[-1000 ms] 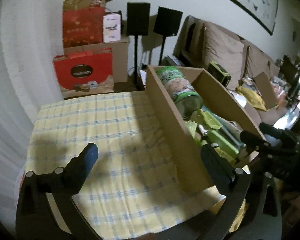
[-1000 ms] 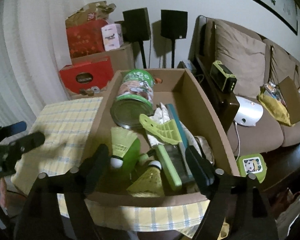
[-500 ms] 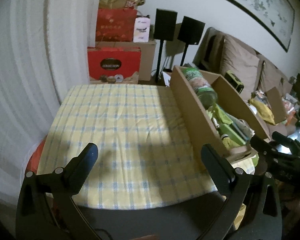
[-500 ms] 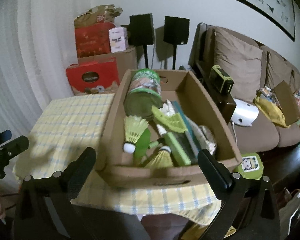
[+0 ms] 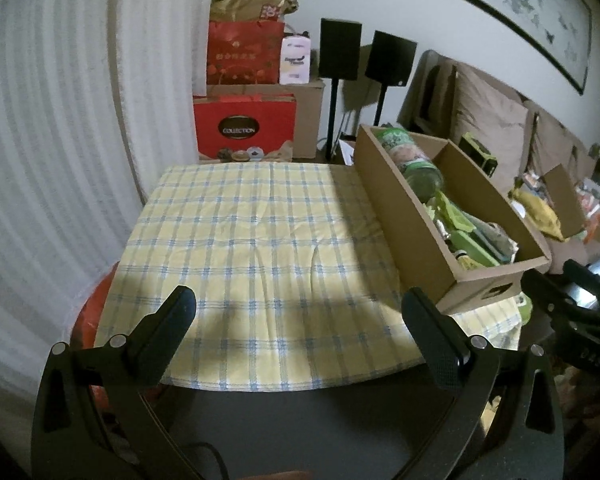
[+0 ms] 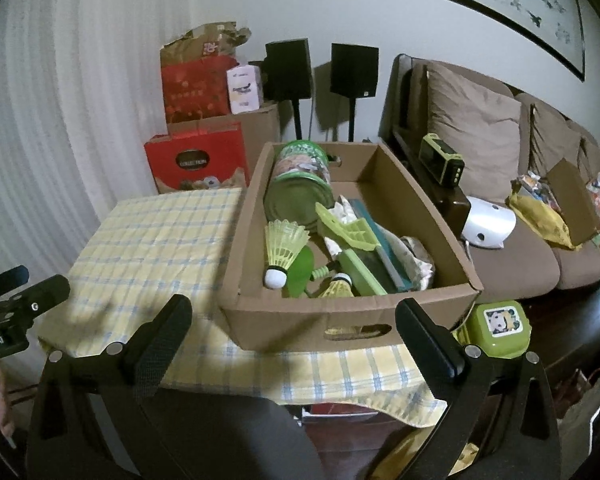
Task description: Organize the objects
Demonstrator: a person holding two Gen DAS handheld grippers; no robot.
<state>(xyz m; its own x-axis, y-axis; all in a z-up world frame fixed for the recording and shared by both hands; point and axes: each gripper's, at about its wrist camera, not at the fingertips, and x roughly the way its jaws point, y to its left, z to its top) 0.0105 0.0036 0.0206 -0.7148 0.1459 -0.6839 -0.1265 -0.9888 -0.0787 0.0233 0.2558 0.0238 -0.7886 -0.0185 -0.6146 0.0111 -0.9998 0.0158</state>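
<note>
A cardboard box [image 6: 316, 320] [image 5: 404, 216] sits on the right part of a table under a yellow checked cloth [image 5: 252, 248] [image 6: 156, 232]. Inside lie a green tin can [image 6: 300, 184] on its side, a yellow shuttlecock [image 6: 284, 252], a second shuttlecock [image 6: 338, 286], a green plastic scoop [image 6: 348, 230] and other green items. My right gripper [image 6: 292, 316] is open and empty, held back from the box's near wall. My left gripper [image 5: 298, 306] is open and empty over the cloth's near edge, left of the box.
A green lidded container [image 6: 498, 328] stands by the box's near right corner. Red gift boxes [image 5: 244, 132], a cardboard carton and two black speakers [image 5: 340, 54] stand behind the table. A brown sofa [image 6: 500, 200] with cushions and clutter runs along the right. White curtains hang at the left.
Both grippers have drawn back from the table, so the box and cloth look smaller and farther. The right gripper's jaws have widened from over the box contents to fully open.
</note>
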